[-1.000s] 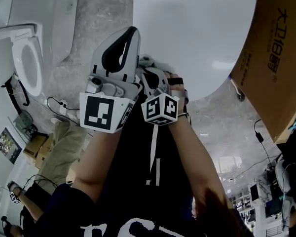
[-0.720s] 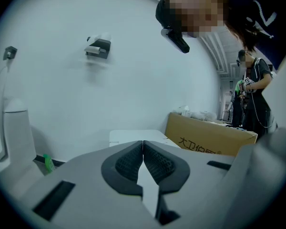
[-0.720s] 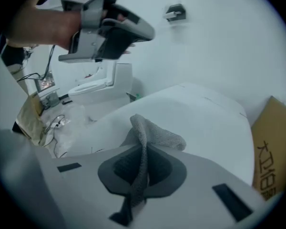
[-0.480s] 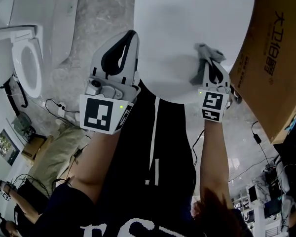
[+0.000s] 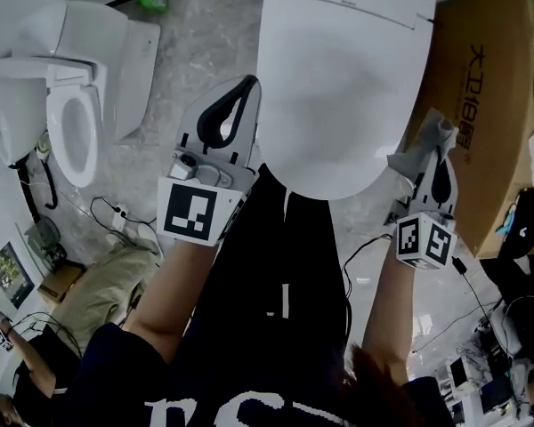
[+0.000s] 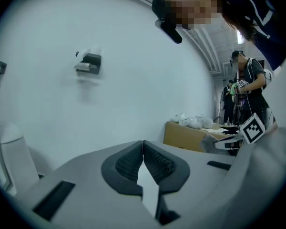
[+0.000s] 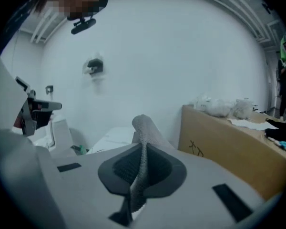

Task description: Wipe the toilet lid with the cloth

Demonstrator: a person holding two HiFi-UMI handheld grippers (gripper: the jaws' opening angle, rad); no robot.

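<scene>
the closed toilet lid (image 5: 338, 87) fills the upper middle of the head view, white and smooth, and no stain, streak or wet patch can be made out on it. the cloth (image 5: 420, 154), grey and bunched, is seen at the right of the frame. it is just off the lid's right rim and apart from its surface, between the lid and the cardboard box (image 5: 485, 105). it is clamped in the right tool (image 5: 433, 154). in the right gripper view the jaws are pressed onto a fold of it, which stands up above them and hangs below. the left tool (image 5: 246, 87) is held at the lid's left rim, left of centre in the frame; whether the rim is touched cannot be told. in the left gripper view its jaws are brought together with nothing between them

no wiping contact is being made at this moment, since the cloth is carried clear of the lid. how much of the lid is already wiped cannot be read from so plain a surface. by judgement, the cloth has to be set onto the lid and drawn across it, the middle and the part toward the hinge included, before the task can be called done. a second toilet (image 5: 67, 123) is seen at the upper left and is not part of the work
</scene>
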